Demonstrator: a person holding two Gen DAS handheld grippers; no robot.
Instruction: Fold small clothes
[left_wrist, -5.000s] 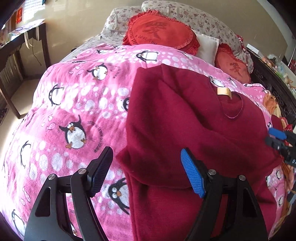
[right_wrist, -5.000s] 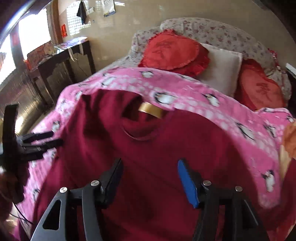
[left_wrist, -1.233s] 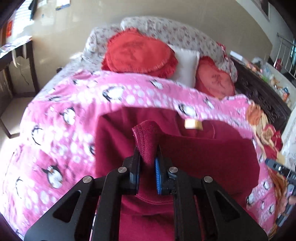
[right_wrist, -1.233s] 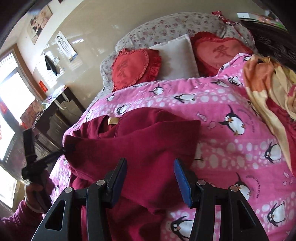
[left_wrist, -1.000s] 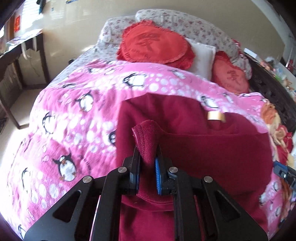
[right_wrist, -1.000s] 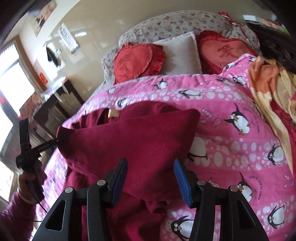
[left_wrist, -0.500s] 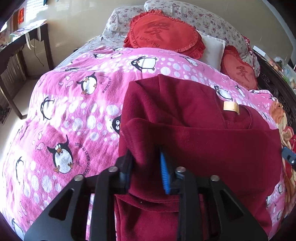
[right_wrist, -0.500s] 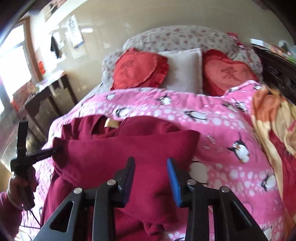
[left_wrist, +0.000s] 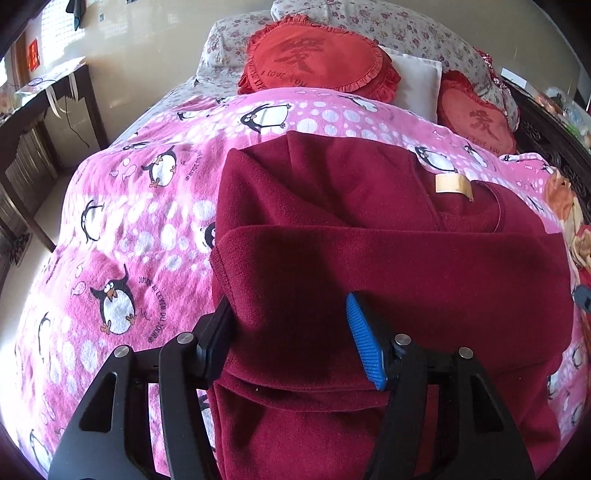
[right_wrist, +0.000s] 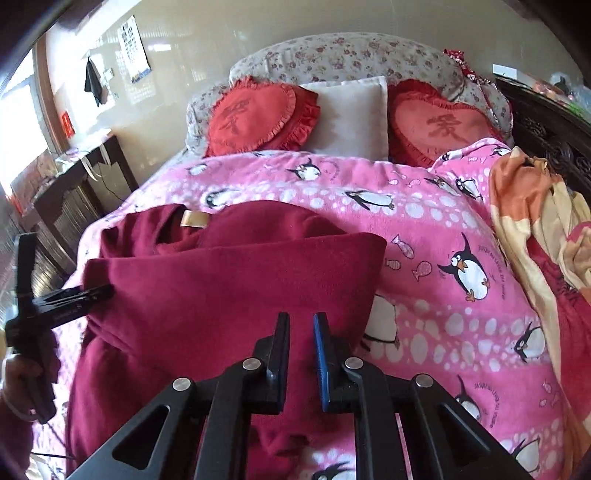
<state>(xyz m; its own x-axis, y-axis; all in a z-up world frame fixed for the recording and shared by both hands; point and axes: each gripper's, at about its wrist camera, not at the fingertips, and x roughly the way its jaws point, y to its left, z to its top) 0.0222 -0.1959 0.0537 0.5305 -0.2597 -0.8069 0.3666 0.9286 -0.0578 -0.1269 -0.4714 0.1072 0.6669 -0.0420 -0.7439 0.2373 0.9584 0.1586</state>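
Left wrist view: the left gripper (left_wrist: 291, 332), jaws wide and empty, straddles the maroon sweater's (left_wrist: 388, 266) folded band, whose long axis runs rightward toward the narrow-jawed right gripper (right_wrist: 301, 354).

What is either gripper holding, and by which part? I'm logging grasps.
Nothing. Left gripper gapes around the folded edge of the maroon sweater; right gripper, nearly shut, pinches nothing.

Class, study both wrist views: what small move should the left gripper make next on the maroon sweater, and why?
Probably draw the left gripper back off the maroon sweater. Its jaws are open around the folded sleeve, which already lies across the body, so nothing needs holding there.
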